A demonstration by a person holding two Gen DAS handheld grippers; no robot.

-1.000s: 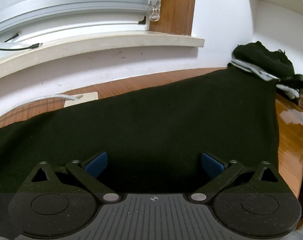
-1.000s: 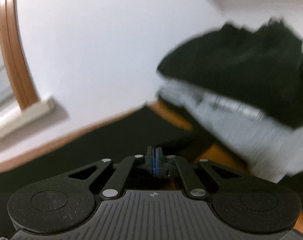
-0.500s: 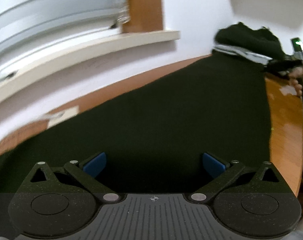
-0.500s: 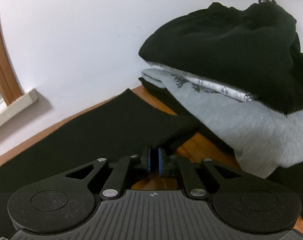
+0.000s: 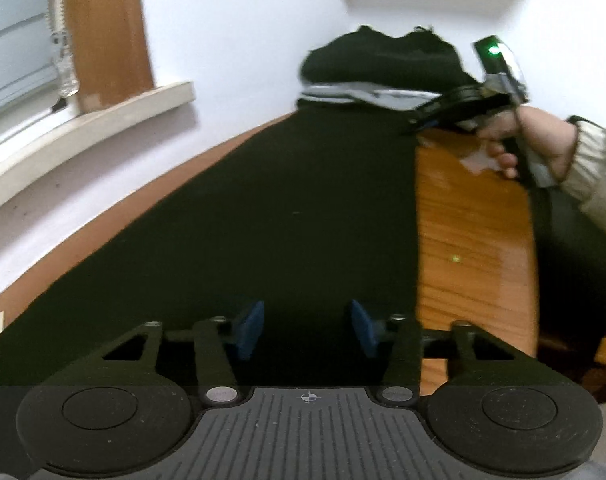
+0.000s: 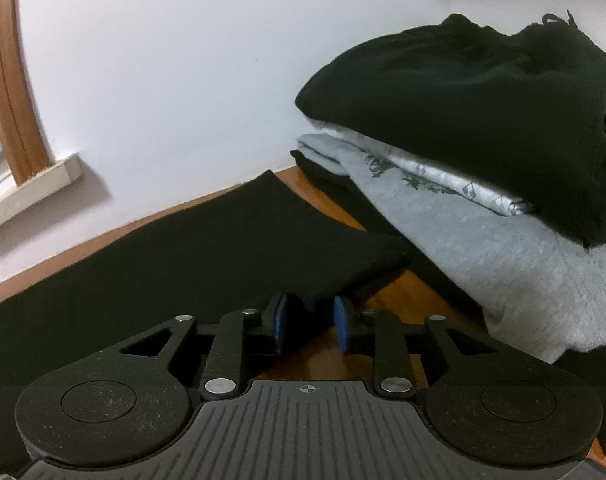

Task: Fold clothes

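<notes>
A black garment (image 5: 287,216) lies spread flat along the wooden counter (image 5: 471,240), running from the near edge toward the wall. The left gripper (image 5: 307,330) hangs over the garment's near end with its blue pads (image 5: 249,330) apart; its jaws have just been closing, and the cloth lies under the gap, but the pads do not press on it. At the far end the right gripper (image 6: 309,322) sits low by the garment's corner (image 6: 367,256). Its jaws have just been opening, and the pads stand slightly apart with the cloth's edge at the gap, not pinched. In the left view a hand (image 5: 531,140) in a pale sleeve (image 5: 595,168) holds that gripper. Just beyond the corner stands a pile (image 6: 483,152) of folded clothes: black on top, grey and patterned white below.
</notes>
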